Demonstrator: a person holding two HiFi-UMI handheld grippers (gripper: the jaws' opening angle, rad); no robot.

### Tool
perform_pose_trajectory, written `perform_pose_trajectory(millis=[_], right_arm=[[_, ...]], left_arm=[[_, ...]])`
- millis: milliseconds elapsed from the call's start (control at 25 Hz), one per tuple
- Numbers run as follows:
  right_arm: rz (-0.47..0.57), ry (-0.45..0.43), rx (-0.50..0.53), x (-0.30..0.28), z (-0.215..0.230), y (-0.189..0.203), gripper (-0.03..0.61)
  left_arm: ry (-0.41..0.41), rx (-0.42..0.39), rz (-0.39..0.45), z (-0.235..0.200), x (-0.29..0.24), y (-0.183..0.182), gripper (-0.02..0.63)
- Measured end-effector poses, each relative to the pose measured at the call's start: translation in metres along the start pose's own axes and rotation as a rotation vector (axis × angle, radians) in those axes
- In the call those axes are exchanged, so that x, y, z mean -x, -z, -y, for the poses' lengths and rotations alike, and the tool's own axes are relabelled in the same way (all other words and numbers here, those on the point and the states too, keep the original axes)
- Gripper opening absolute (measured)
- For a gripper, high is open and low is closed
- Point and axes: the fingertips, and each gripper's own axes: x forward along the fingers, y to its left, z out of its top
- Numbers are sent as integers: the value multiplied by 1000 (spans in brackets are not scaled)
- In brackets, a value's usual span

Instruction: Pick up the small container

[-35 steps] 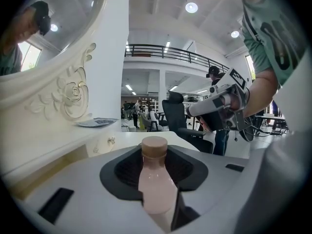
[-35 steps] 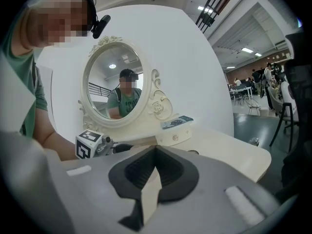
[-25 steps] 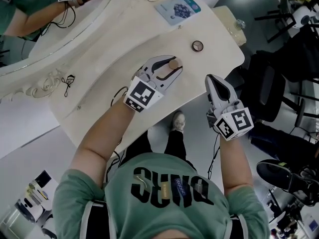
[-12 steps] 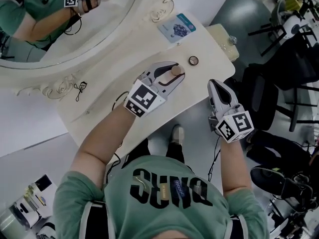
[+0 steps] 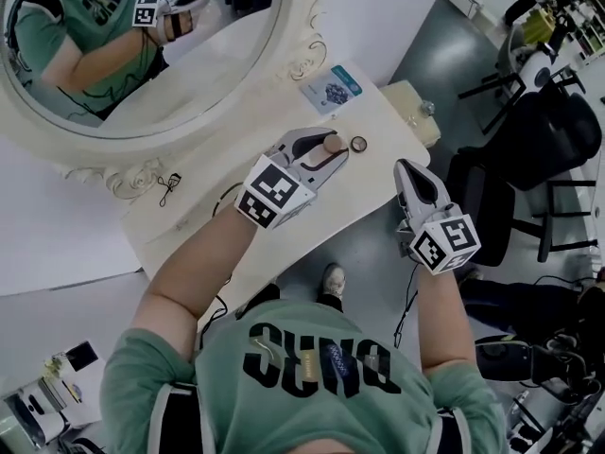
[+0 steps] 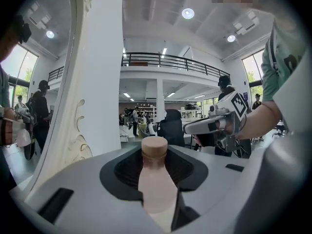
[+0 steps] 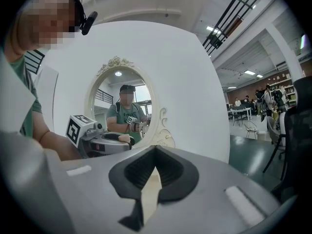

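While in tool (image 5: 334,147), container (image 6: 156,179) above tabletop (image 5: 373,164)

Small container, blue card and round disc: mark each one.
small container (image 6: 155,180), left gripper view, pale body
blue card (image 5: 332,88), head view, printed face
round disc (image 5: 359,144), head view, centre

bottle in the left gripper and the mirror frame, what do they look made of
Bottle: pale pink, smooth and matte with no glare, so probably plastic, though frosted glass is possible. Its cap is a flat tan and looks like wood or wood-look plastic. Mirror frame: cream-white with raised scrollwork, likely painted wood or moulded resin; the pictures cannot settle which.
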Motion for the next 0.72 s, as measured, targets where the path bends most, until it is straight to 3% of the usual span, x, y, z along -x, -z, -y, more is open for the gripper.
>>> perform_pose_trajectory(millis=[720], right_arm=[[63, -32, 65, 8, -14, -106, 9]], left_arm=[[-11, 25, 18, -15, 31, -116, 140]])
